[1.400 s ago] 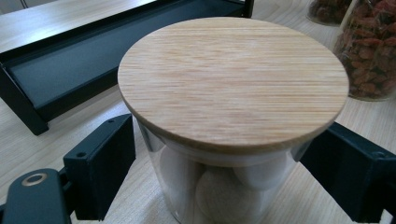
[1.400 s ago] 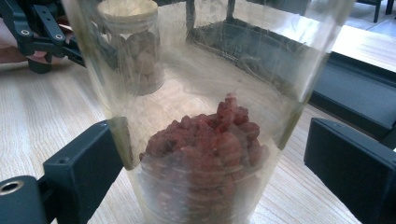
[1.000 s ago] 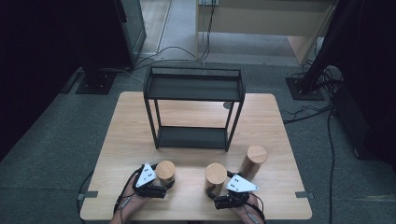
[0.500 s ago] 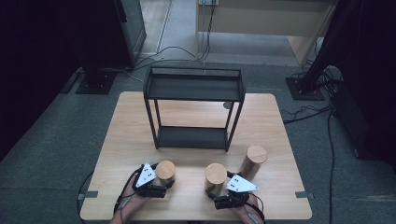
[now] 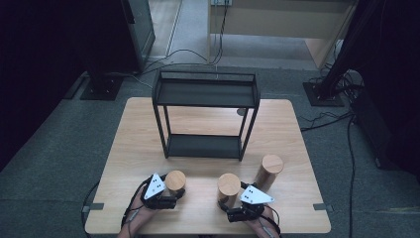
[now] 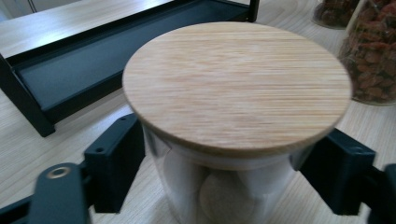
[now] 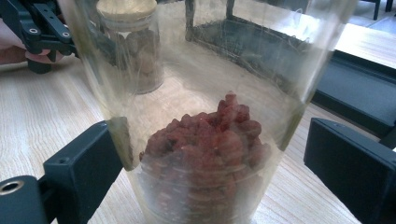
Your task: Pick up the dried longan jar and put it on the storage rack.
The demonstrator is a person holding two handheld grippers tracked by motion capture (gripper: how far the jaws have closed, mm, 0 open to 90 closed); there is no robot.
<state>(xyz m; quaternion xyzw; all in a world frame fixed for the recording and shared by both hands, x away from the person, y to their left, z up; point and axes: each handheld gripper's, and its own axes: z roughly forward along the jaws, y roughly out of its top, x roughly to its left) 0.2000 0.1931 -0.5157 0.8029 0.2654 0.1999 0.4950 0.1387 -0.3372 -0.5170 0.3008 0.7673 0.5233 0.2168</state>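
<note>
At worktop [image 5: 148,148] front: left hand-held gripper [image 5: 166,191] jaws spread w/ bamboo-lidded glass jar [image 5: 175,181] between, not clamped; right hand-held gripper [image 5: 233,201] likewise round red-berry glass jar [image 5: 228,187].

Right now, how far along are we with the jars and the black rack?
Nothing is shelved: the black two-tier metal rack holds nothing. In hand: the left gripper brackets the short bamboo-lidded glass jar, and the right gripper brackets the glass jar of red dried fruit; both stand on the table. The taller bamboo-lidded jar stands untouched.
</note>
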